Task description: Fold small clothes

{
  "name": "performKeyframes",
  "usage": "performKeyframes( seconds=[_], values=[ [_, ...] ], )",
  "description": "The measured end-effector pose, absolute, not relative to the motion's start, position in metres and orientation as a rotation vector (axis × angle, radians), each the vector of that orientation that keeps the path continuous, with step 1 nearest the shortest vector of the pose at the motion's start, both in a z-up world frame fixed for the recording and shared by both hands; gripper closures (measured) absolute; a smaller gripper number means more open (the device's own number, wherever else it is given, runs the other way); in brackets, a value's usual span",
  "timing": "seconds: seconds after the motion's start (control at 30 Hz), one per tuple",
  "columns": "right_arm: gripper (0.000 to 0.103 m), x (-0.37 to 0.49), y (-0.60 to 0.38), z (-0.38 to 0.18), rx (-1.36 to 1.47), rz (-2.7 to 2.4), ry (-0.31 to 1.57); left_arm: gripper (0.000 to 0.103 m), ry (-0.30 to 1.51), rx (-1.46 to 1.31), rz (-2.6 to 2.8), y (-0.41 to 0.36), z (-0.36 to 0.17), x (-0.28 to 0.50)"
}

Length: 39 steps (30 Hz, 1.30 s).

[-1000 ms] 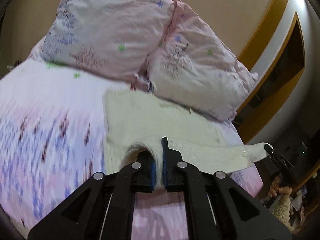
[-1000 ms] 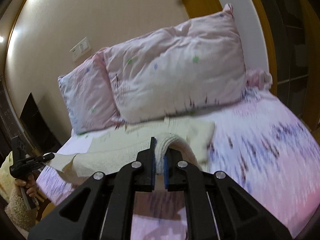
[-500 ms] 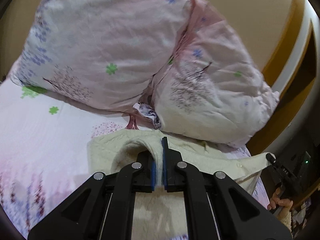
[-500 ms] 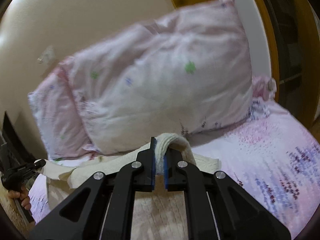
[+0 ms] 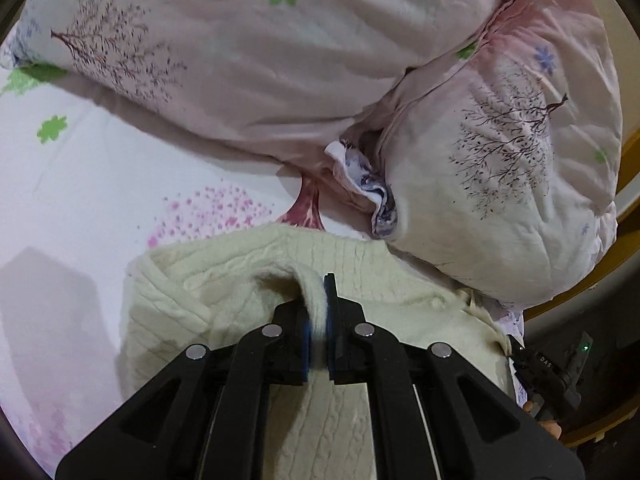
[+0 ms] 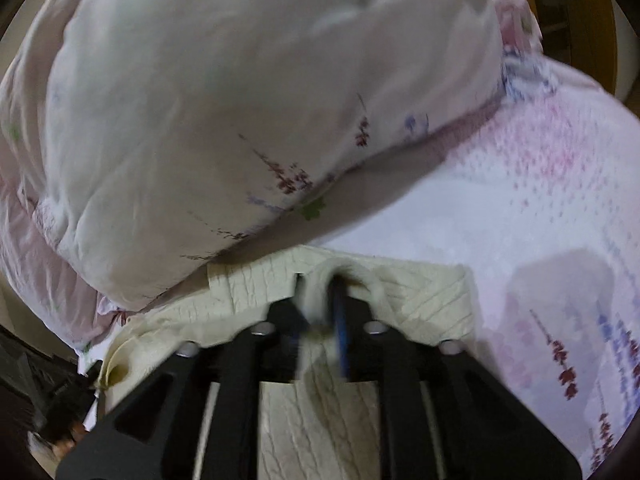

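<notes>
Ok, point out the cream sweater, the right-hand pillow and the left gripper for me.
sweater (image 5: 192, 300): left wrist view, knit panel left of the fingers.
pillow (image 5: 520, 184): left wrist view, tree print.
left gripper (image 5: 318, 320): left wrist view, between fingertips, on the pinched fold.

Left tongs (image 5: 318, 320) pinch cream knit garment (image 5: 224, 304) (near pillows (image 5: 512, 184)).

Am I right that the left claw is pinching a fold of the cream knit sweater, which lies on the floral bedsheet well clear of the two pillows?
Not quite. The left claw does pinch a fold of the cream knit sweater on the floral bedsheet, but the sweater is not clear of the pillows: the left wrist view shows its far edge right up against the nearer pillow, apparently tucked under it.
</notes>
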State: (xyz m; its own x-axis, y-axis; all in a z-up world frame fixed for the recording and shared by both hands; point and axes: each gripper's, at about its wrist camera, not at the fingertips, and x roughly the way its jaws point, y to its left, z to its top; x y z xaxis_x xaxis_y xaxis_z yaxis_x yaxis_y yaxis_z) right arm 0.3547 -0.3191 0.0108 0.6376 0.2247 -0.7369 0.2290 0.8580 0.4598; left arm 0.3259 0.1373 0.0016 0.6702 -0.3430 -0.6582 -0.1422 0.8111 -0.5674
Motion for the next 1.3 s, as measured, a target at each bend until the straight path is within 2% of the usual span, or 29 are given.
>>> performKeyframes(
  seconds=[0.03,0.07,0.1,0.13,0.17,0.3,0.4,0.53,0.67,0.7,0.73,0.83,0.87,0.97,1.3],
  values=[
    [0.064,0.353,-0.320,0.012,0.562,-0.002,0.886,0.097,0.844,-0.645,-0.120,0.138,0.002,0.325],
    [0.059,0.350,-0.322,0.015,0.562,-0.004,0.872,0.091,0.842,-0.662,-0.128,0.139,0.003,0.323],
    [0.052,0.345,-0.324,0.020,0.558,-0.010,0.850,0.078,0.836,-0.675,-0.135,0.141,0.006,0.320],
    [0.051,0.340,-0.326,0.026,0.552,-0.010,0.832,0.069,0.821,-0.685,-0.130,0.144,0.011,0.315],
    [0.051,0.334,-0.328,0.032,0.546,-0.003,0.816,0.054,0.807,-0.690,-0.122,0.147,0.015,0.310],
    [0.052,0.301,-0.339,0.049,0.492,0.028,0.786,0.052,0.768,-0.647,-0.122,0.158,0.032,0.278],
    [0.058,0.278,-0.340,0.048,0.423,0.058,0.812,0.052,0.776,-0.566,-0.096,0.162,0.033,0.247],
    [0.064,0.256,-0.337,0.037,0.380,0.094,0.870,0.053,0.802,-0.499,-0.075,0.161,0.025,0.217],
    [0.066,0.251,-0.333,0.028,0.357,0.101,0.905,0.059,0.823,-0.440,-0.051,0.156,0.016,0.206],
    [0.068,0.250,-0.332,0.025,0.355,0.100,0.915,0.062,0.832,-0.439,-0.053,0.155,0.014,0.204],
    [0.076,0.249,-0.332,0.023,0.351,0.099,0.921,0.064,0.836,-0.442,-0.058,0.155,0.013,0.202],
    [0.087,0.245,-0.330,0.022,0.348,0.101,0.918,0.077,0.848,-0.427,-0.076,0.149,0.010,0.201],
    [0.088,0.244,-0.330,0.023,0.350,0.103,0.913,0.085,0.855,-0.414,-0.085,0.146,0.009,0.200],
    [0.092,0.241,-0.329,0.030,0.347,0.105,0.893,0.097,0.861,-0.399,-0.097,0.143,0.007,0.199],
    [0.099,0.213,-0.332,0.040,0.321,0.063,0.864,0.099,0.831,-0.404,-0.128,0.154,0.011,0.174]
  ],
)
